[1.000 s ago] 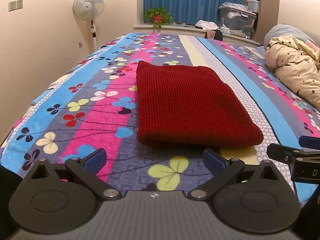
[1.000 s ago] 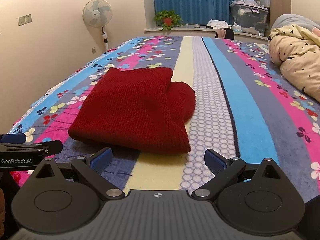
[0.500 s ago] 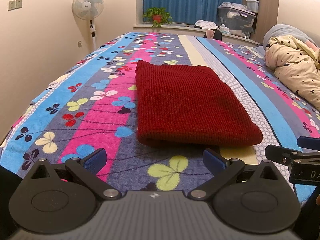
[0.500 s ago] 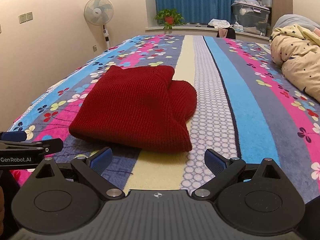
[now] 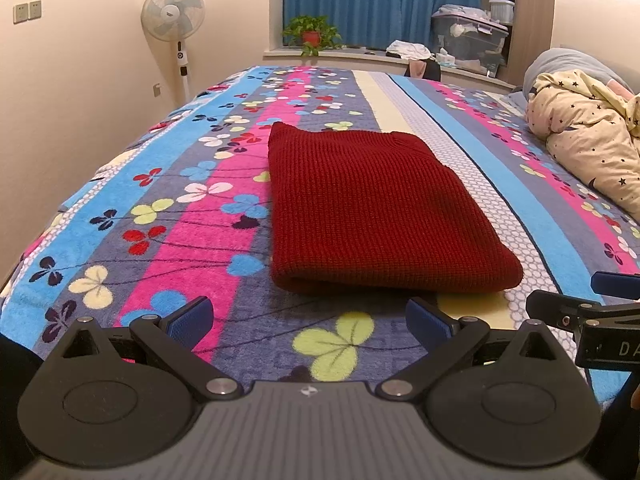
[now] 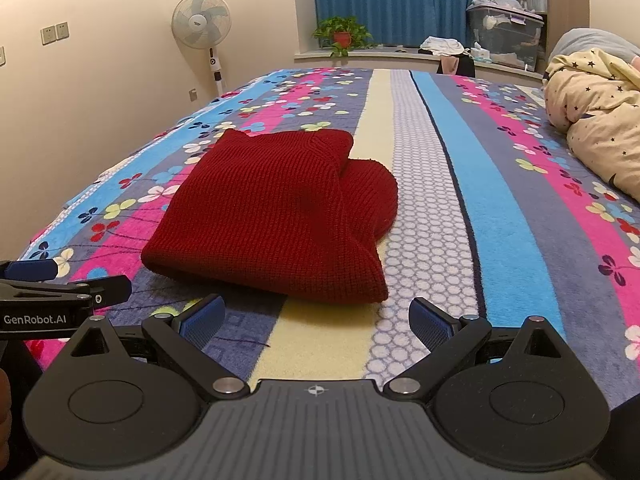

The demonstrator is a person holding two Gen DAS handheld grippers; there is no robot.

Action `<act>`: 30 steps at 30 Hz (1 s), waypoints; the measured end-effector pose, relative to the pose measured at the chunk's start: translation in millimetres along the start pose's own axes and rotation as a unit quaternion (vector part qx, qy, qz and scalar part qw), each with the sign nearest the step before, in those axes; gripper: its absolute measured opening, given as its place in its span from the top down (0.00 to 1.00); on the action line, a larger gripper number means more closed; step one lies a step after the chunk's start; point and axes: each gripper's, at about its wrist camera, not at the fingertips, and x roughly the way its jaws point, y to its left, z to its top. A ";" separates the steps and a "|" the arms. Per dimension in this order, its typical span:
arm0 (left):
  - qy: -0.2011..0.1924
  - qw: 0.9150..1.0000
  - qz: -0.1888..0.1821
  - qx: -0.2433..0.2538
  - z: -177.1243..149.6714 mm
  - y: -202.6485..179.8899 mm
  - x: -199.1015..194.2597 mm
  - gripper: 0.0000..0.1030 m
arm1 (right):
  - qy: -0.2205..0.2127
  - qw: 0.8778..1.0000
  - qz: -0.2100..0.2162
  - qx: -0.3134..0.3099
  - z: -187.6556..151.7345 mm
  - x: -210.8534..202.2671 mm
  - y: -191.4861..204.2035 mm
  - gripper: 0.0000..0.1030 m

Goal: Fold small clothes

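Left wrist view: ribbed red knit sweater (image 5: 372, 208), folded rectangular, just ahead of left gripper (image 5: 308, 320), fingers spread, empty. Right gripper (image 6: 316, 320) likewise released. Unchanged since earlier.

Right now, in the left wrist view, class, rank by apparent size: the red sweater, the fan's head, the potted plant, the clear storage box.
1. Sweater, largest by far, though nearest the camera.
2. Storage box.
3. Fan head and plant: too alike to rank.
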 end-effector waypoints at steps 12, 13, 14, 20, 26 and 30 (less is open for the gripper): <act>-0.001 1.000 -0.002 0.003 0.0 1.0 0.0 0.01 | 0.001 1.000 0.001 0.000 -0.4 0.2 1.0 0.05; -0.001 1.000 -0.002 0.003 0.0 1.0 0.0 0.01 | 0.001 1.000 0.001 0.000 -0.5 0.1 1.1 0.05; -0.001 1.000 -0.002 0.003 -0.1 0.8 -0.1 0.01 | 0.001 1.000 0.000 0.000 -0.4 0.2 1.1 0.05; -0.001 1.000 -0.002 0.003 0.0 0.3 -0.2 0.01 | 0.001 1.000 0.000 0.000 -0.3 0.2 1.5 0.05; -0.002 1.000 -0.005 0.006 0.1 1.1 -0.3 0.01 | 0.001 1.000 0.000 0.000 -0.2 0.0 2.1 0.05; -0.003 1.000 -0.005 0.006 0.1 0.7 -0.3 0.01 | 0.002 1.000 0.001 0.000 -0.9 -0.2 1.6 0.05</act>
